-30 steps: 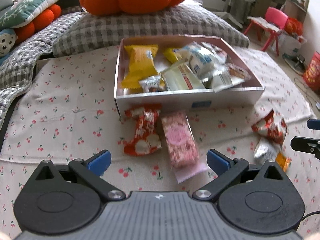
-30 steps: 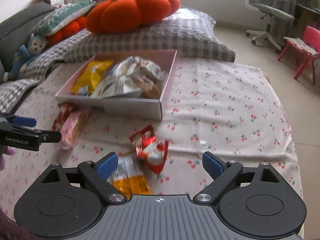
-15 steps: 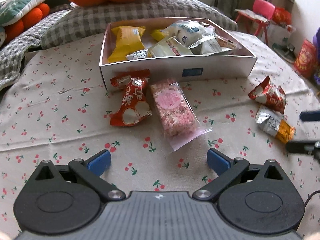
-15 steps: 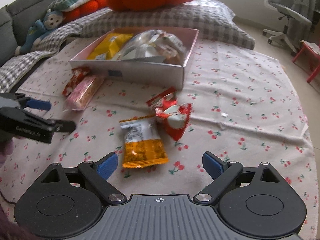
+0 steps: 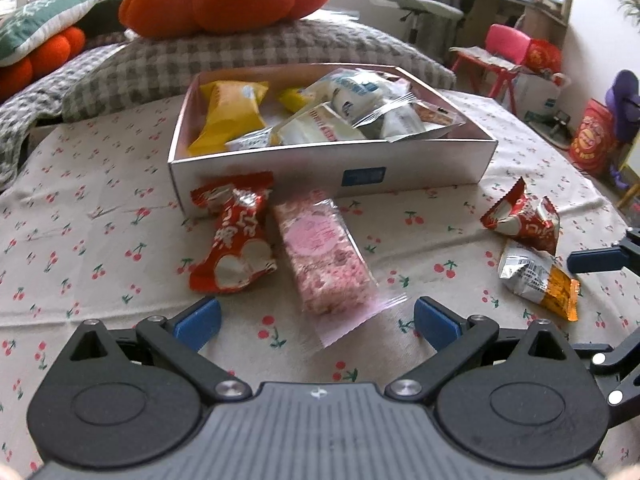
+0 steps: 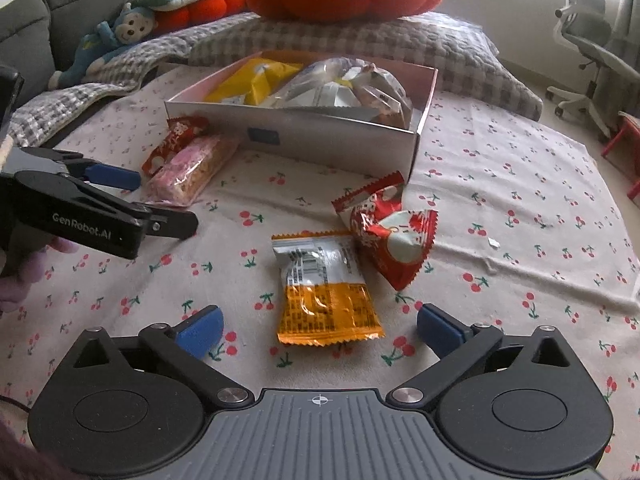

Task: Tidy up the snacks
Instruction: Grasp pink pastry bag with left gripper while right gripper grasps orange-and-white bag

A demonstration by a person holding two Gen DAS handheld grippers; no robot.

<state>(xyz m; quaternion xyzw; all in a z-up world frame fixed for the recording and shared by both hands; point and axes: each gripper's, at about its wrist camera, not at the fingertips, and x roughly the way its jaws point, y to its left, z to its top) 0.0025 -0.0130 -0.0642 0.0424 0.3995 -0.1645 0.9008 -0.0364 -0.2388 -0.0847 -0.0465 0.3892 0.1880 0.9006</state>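
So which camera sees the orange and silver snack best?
The right wrist view: the orange and silver snack lies whole and centred between the open right gripper's fingers. The left wrist view shows it small near the right edge.

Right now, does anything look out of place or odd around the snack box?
Four snacks lie loose on the cherry-print cloth outside the box: a red packet and pink bar against its front wall, plus another red packet and an orange-silver pack. Nothing looks torn or spilled.

The pink snack bar (image 5: 326, 252) is blurred (label unreadable) in the left view.
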